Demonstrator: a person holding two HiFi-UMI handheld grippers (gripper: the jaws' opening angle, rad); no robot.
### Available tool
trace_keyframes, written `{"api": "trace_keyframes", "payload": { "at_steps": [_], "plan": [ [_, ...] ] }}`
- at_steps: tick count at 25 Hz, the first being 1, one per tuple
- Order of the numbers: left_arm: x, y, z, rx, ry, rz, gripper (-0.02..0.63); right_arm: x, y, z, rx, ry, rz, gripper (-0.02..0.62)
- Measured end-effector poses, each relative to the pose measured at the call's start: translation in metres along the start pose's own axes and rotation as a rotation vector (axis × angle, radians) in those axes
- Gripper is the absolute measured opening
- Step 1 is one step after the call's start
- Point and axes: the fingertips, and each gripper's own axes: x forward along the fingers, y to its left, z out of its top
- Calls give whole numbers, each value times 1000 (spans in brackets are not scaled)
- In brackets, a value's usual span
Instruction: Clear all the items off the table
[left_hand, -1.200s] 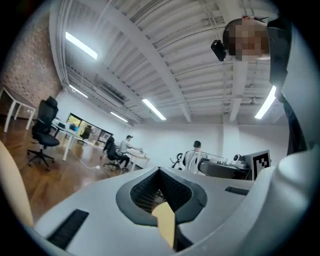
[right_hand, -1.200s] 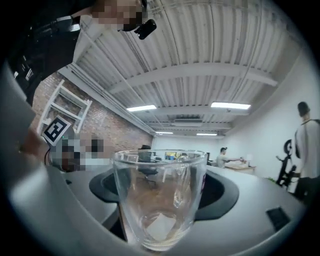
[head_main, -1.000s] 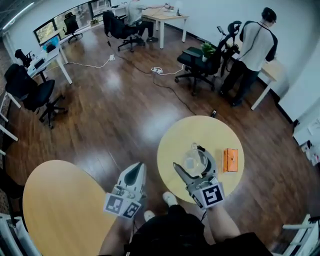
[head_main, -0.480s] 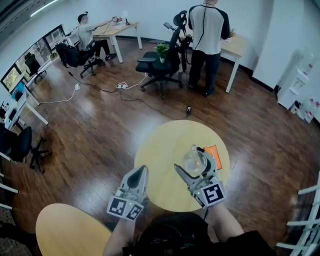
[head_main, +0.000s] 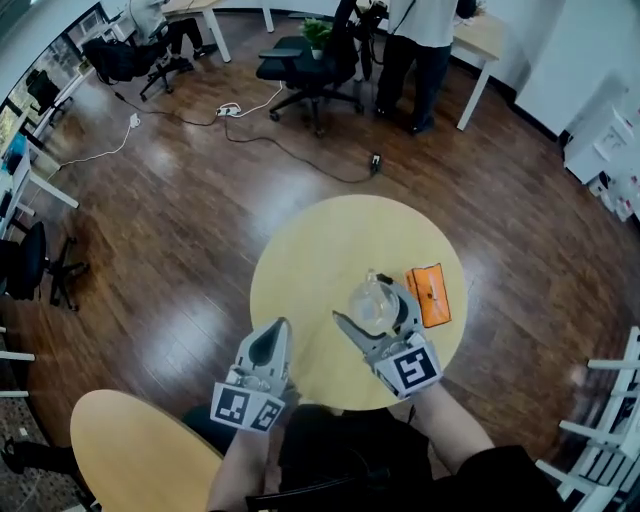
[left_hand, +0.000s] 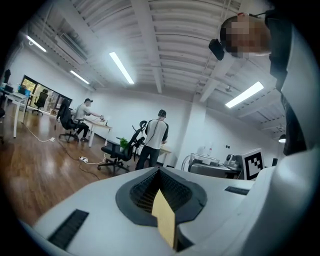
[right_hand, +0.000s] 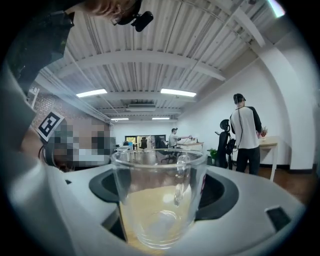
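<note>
- Glass mug (head_main: 372, 300) clamped by the right gripper (head_main: 373, 308), over the round wooden table (head_main: 320, 240).
- Orange packet (head_main: 430, 295) lies beside it on the tabletop.
- Left gripper (head_main: 273, 335) closed, empty, by the table's near edge.

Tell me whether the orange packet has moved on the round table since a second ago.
No. The orange packet lies near the right edge of the round table, just as before.

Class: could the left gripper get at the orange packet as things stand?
Probably not directly: the right gripper, holding the glass mug, stands between the left gripper and the orange packet.
</note>
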Motion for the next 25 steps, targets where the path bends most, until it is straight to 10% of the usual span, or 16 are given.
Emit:
{"api": "trace_keyframes", "payload": {
  "at_steps": [13,25],
  "plan": [
    [-6,77,-71,-77,78,89,0,80,-13,-112,40,142,-67,410],
    [10,102,-98,-179,118,125,0,97,-13,-134,29,178,-96,411]
  ]
}}
